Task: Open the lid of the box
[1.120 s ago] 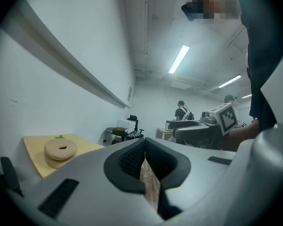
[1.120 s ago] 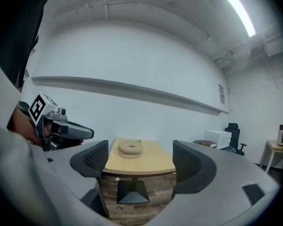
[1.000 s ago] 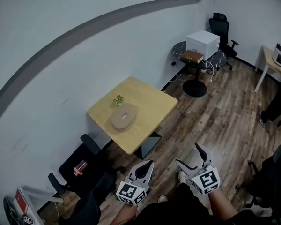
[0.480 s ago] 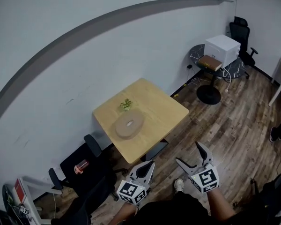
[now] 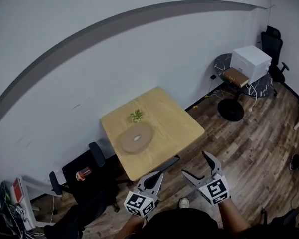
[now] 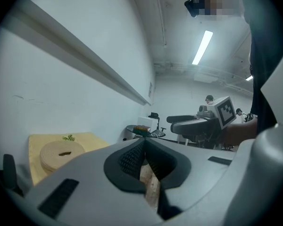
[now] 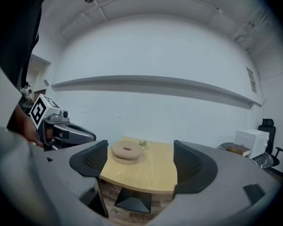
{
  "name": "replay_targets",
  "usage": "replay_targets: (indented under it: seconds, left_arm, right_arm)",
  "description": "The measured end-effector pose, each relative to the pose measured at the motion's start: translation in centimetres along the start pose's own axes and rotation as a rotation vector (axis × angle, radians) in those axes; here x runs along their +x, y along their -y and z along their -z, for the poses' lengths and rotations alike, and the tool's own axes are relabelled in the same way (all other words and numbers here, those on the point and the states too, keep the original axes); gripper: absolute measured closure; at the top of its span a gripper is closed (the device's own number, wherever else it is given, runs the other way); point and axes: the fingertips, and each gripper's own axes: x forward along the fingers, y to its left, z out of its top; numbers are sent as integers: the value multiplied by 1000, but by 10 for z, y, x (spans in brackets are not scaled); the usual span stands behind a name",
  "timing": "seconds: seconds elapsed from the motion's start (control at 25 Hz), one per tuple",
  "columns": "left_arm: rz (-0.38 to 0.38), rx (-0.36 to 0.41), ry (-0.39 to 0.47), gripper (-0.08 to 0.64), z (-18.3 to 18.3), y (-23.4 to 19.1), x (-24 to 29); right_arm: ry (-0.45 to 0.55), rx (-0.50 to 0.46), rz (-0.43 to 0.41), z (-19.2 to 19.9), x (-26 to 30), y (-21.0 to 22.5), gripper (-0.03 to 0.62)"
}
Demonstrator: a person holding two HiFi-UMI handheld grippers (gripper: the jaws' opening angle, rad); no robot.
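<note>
Box (image 5: 136, 138), round and tan with its lid on, sits on the square counter (image 5: 177, 126), toward the counter's left edge but not over it. A small plant (image 5: 136, 115) stands just beside it on the wall side. The right half of the counter top is bare.

From the head view I see the counter's far corner close against the wall, a black chair (image 5: 84, 176) off its left side, and open wood floor (image 5: 239, 148) along its right side and between its near edge and me. Both grippers hang low in front of me, well short of the counter. The left gripper (image 5: 158, 175) has its jaws pressed together with nothing in them. The right gripper (image 5: 194, 163) is spread wide and empty.

The left gripper view looks almost level, so I see the box (image 6: 61, 153) from the side as a low drum with a slot in its lid. The jaw tips meet in the middle of that view, and the right gripper (image 6: 193, 123) crosses behind them. The right gripper view frames the box (image 7: 126, 150) and the counter's near edge (image 7: 141, 187) in the gap of its jaws, with the left gripper (image 7: 70, 133) at the left. Only the head view shows the round side table (image 5: 239, 66) far right, with a white case (image 5: 250, 59) and a book (image 5: 235, 76) on it.
</note>
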Motion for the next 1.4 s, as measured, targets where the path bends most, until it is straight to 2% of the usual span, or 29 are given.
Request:
replay_targets:
  seconds: [0.36,0.72,0.84,1.0,1.2,1.4]
  left_arm:
    - [-127,6,-6,540,5,-14,28]
    - [-254,-31,-11,540,12,-56,15]
    - [-289,-43,-4,540,15,-80,14]
    - [-319,-30,19,540,9,-107,19]
    - [-358,-37,34,540,3,-143,16]
    - [-399,-81,20,540,12,-177,6]
  right_arm:
    - [-24,-12,-182,15,44,19,146]
    - [-42,-26,-309,15,105,4,135]
    - [-70,-63,-350,17,131,-5,135]
    - [-143,-161,-396,22,170,-14,123]
    - [-186,-187,-450,23,214,-27,120]
    - [-233,-250,-520,27,251,-46,120]
